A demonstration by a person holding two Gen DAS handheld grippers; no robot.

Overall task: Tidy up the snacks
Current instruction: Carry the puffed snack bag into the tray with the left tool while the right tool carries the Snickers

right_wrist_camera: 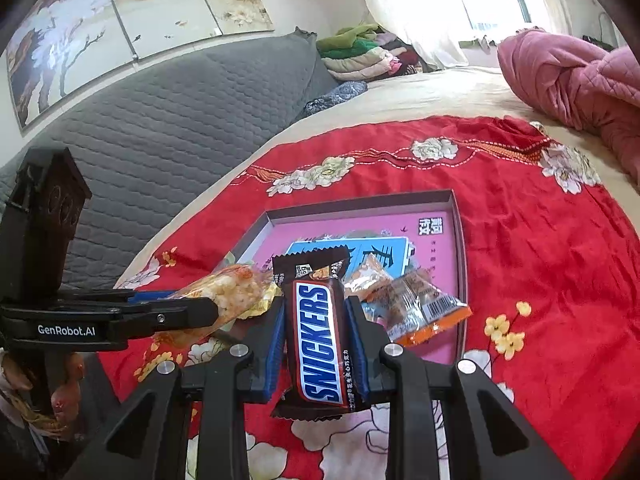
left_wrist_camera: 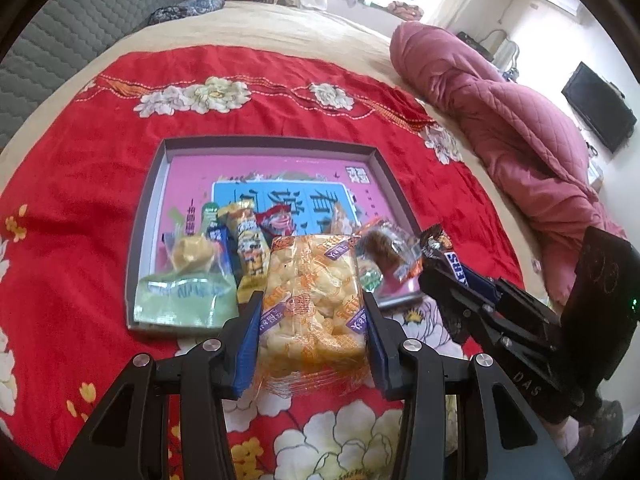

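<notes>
Holding: two wrapped snacks at once, one in each hand-held gripper, both lifted above the red floral cloth (left_wrist_camera: 80, 184) on the bed; neither yet set down
Left hand-held gripper (left_wrist_camera: 312, 320): closed partway on the puffed-rice bar (left_wrist_camera: 314, 292); blue pads press its two long sides; nothing else between them
Right hand-held gripper (right_wrist_camera: 316, 336): nearly shut on the Snickers bar (right_wrist_camera: 318, 340); pads clamp the long edges of the wrapper
Tray (left_wrist_camera: 272, 148): shallow box lid with pink printed floor, lying on the cloth just beyond both grippers; near half crowded, far half bare
Tray contents: green pouch (left_wrist_camera: 184, 296) at the near left corner; yellow packet (left_wrist_camera: 252, 260) beside it; orange-trimmed clear packet (left_wrist_camera: 390, 256) at the near right; several small wrappers between, too jumbled to name
Step in hand: judged as carrying both bars toward the tray for placing; task partly done, with these two still to go
Next move calls for: reaching past the crowded near edge to bare floor; lowering each bar flat before the pads part; keeping the two grippers from crossing, as they stand close together
Puffed-rice bar axis: long axis runs along the fingers, far end toward the tray; slightly raised, as the right wrist view shows
Snickers bar axis: long axis along the fingers; crimped far end over the tray's near edge; label face up
</notes>
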